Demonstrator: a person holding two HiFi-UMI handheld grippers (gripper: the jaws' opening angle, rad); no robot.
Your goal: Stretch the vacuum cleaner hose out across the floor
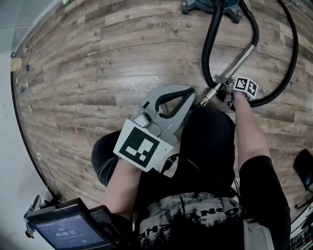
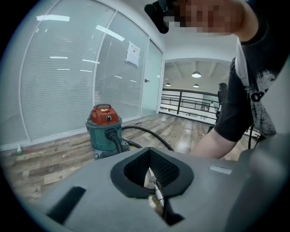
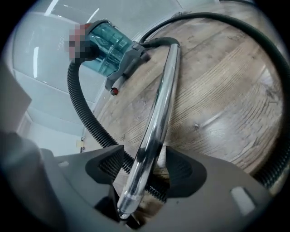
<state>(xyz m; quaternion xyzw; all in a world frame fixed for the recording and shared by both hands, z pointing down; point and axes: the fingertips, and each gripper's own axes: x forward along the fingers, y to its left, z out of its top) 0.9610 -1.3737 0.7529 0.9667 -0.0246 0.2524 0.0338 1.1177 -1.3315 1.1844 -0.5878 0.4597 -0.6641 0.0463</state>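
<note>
The vacuum cleaner [image 1: 210,6] stands at the far edge of the wood floor; it has a red top and a teal body [image 2: 105,129]. Its black ribbed hose [image 1: 209,53] loops toward me, and a second run [image 1: 288,58] curves round on the right. The chrome wand [image 1: 234,68] lies slanted on the floor. My right gripper [image 1: 226,96] is low at the wand's near end, open, with the wand [image 3: 158,113] between its pads [image 3: 183,167] and the hose [image 3: 86,113] passing under it. My left gripper [image 1: 166,105] hangs above my knee, shut and empty [image 2: 149,147].
A white wall [image 1: 7,146] borders the floor at the left. A screen device [image 1: 68,229] sits at the lower left, and a dark object [image 1: 304,168] at the right edge. Glass panels with blinds [image 2: 59,81] and a railing [image 2: 190,102] stand behind the vacuum cleaner.
</note>
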